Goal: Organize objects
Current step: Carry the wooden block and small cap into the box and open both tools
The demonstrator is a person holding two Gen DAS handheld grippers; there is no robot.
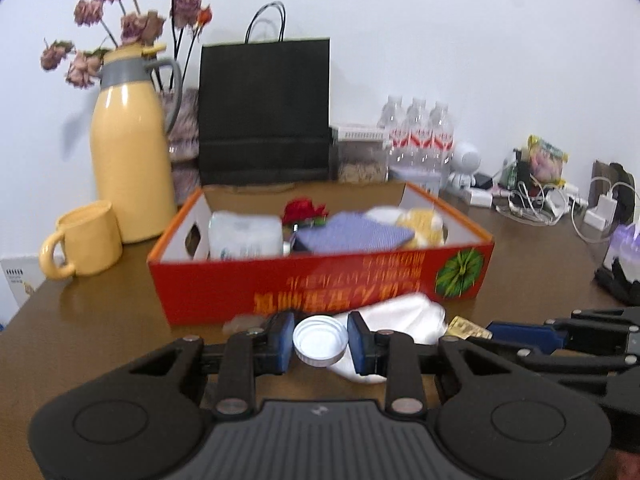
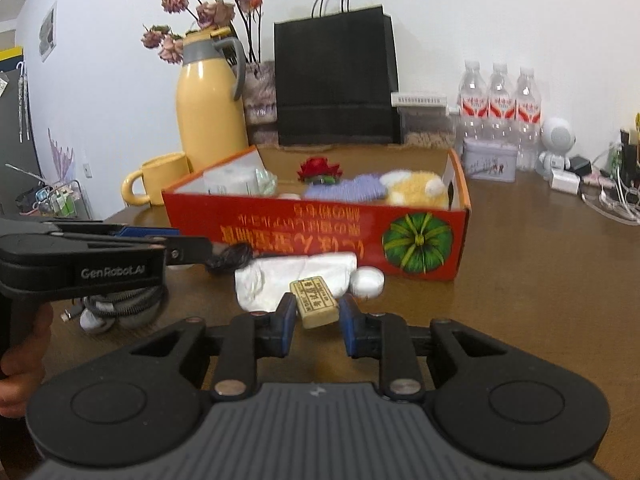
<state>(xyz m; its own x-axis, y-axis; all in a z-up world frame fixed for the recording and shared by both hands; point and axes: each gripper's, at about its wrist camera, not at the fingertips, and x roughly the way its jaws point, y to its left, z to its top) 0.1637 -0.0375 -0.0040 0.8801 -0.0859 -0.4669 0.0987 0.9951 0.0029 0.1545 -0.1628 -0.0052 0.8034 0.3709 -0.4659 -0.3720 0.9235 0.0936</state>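
Brown wood counter [image 2: 540, 264] carries everything I see. My left hand-held gripper [image 1: 320, 340] has its blue pads closed on a white round lid [image 1: 320, 341], lifted clear of the counter. My right hand-held gripper [image 2: 318, 312] is nearly closed around a small tan packet [image 2: 316, 300]; pads sit at both its sides, though I cannot tell for sure that they press it.

Just beyond both lies a white folded cloth [image 2: 296, 276], against the near wall of the red cardboard box [image 2: 320, 236]. White round puck [image 2: 367, 281] touches the cloth's right end. Box sits mid-counter, holding a tissue pack [image 1: 244, 236], a red flower [image 1: 304, 210], a purple cloth [image 1: 352, 234] and a yellow plush toy [image 2: 418, 192].

Yellow jug [image 1: 128, 152] and yellow mug [image 1: 82, 240] stand by the counter's left edge; black paper bag [image 1: 264, 112] and water bottles [image 2: 500, 108] along the back edge.
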